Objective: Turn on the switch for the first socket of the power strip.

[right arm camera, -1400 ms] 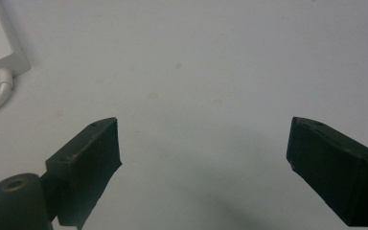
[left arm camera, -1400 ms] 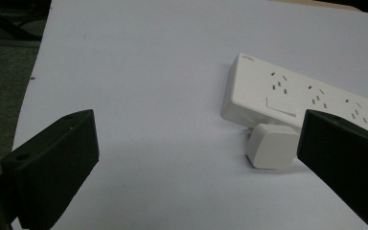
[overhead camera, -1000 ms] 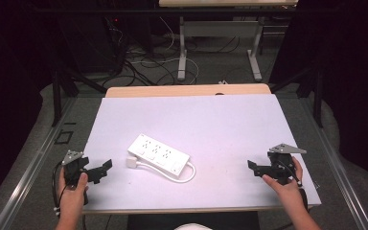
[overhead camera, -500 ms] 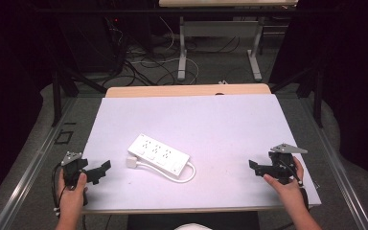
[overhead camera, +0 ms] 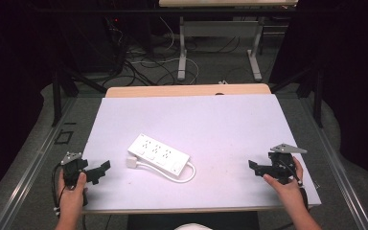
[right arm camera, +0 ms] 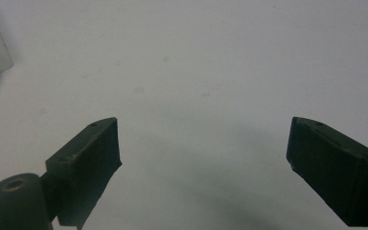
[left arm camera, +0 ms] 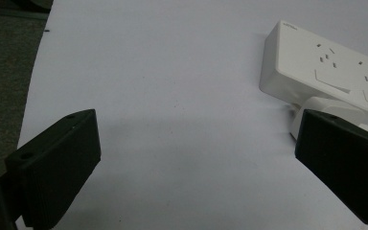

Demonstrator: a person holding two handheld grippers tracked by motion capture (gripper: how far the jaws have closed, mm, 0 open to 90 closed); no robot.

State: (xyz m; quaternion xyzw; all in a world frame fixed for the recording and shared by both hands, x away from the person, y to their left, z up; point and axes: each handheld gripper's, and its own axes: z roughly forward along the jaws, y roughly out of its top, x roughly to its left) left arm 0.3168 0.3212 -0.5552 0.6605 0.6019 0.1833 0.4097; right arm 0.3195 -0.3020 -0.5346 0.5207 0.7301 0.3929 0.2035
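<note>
Left gripper (overhead camera: 100,170) and right gripper (overhead camera: 255,166): jaws wide, empty, at the near corners. White power strip (overhead camera: 158,152) lies flat between them, nearer the left. Rigid, smooth plastic, probably light; grip across its narrow sides. Its cord (overhead camera: 182,176) curls nearside.

White power strip (overhead camera: 158,153), black tools, white table (overhead camera: 220,120)

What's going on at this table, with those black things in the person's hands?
A person sits at a white table with a two-jaw tool in each hand. The left tool and the right tool both rest near the front corners, jaws wide open, holding nothing. Between them lies a white power strip with its cord looped beside it and its plug at its left end. The left tool points toward it, but nothing touches it.
</note>
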